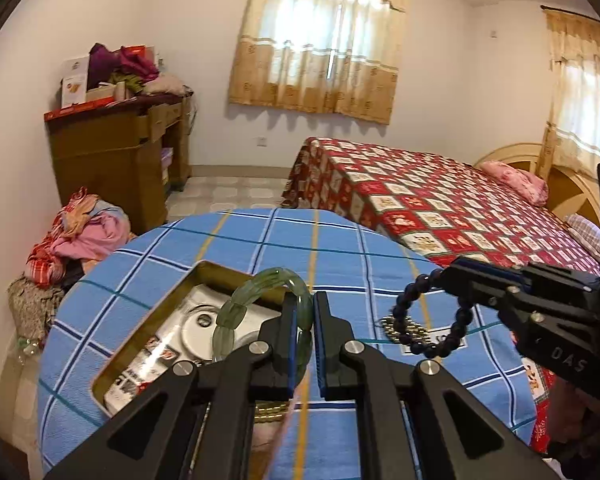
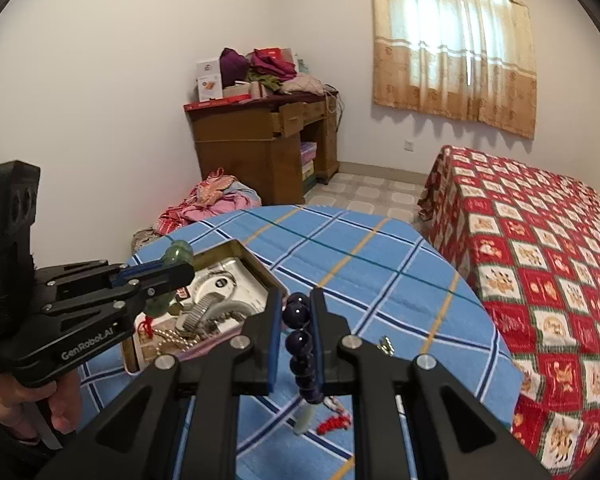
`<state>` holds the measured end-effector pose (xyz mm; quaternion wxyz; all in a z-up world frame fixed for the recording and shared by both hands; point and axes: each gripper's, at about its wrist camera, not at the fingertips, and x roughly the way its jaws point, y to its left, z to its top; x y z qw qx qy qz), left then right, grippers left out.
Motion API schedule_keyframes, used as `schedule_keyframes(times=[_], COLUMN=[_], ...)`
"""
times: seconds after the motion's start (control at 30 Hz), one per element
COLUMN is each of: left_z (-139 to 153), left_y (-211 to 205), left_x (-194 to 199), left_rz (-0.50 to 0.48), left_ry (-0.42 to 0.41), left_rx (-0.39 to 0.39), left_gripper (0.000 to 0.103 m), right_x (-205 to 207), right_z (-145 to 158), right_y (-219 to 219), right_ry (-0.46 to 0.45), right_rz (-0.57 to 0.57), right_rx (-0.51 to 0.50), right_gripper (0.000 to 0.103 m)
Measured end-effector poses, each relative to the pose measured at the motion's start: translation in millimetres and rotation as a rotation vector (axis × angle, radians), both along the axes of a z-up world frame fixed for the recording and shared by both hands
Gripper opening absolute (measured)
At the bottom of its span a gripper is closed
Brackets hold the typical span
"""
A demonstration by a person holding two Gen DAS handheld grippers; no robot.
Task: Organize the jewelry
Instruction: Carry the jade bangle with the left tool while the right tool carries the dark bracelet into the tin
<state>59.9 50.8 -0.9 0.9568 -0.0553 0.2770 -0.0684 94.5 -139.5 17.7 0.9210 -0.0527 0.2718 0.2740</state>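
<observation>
My left gripper [image 1: 305, 316] is shut on a pale green jade bracelet [image 1: 236, 308] and holds it above an open gold tin [image 1: 204, 270] on the blue checked tablecloth [image 1: 340, 252]. The tin [image 2: 236, 250] holds a watch, pearls and other jewelry. My right gripper [image 2: 296, 312] is shut on a dark purple bead bracelet [image 2: 298, 340], lifted above the cloth. It shows in the left wrist view [image 1: 440, 280] with the bead bracelet [image 1: 404, 308] hanging from it. The left gripper [image 2: 180, 270] shows in the right wrist view with the jade bracelet [image 2: 178, 252].
A gold chain [image 1: 406, 328] lies on the cloth under the bead bracelet. A small charm [image 2: 386, 345] and a red tassel [image 2: 332, 424] lie on the cloth. A bed [image 2: 540, 248] stands at the right, a wooden desk [image 2: 260, 136] and a clothes pile [image 2: 216, 200] behind.
</observation>
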Motion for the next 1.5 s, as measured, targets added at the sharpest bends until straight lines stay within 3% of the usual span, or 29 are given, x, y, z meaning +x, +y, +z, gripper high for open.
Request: schedule_keyframes(times=[0.63,1.07,1.5], left_z=[-15,-24,-39], left_y=[55,63,69], left_x=[10,24,38], left_rz=[0.12,0.126,0.126], left_ry=[0.078,0.115,0.157], left_rx=[-0.005,0.03,0.056], left_gripper=[0.007,0.007,0.007], right_x=[14,21,27], right_z=[12,-12,-31], right_y=[64,99,105], right_ry=[-0.036,-0.013,0.019], right_rz=[0.118,0.137,0.12], right_rx=[-0.009,-0.052,-0.064], right_gripper=[0.016,0.016,0.016])
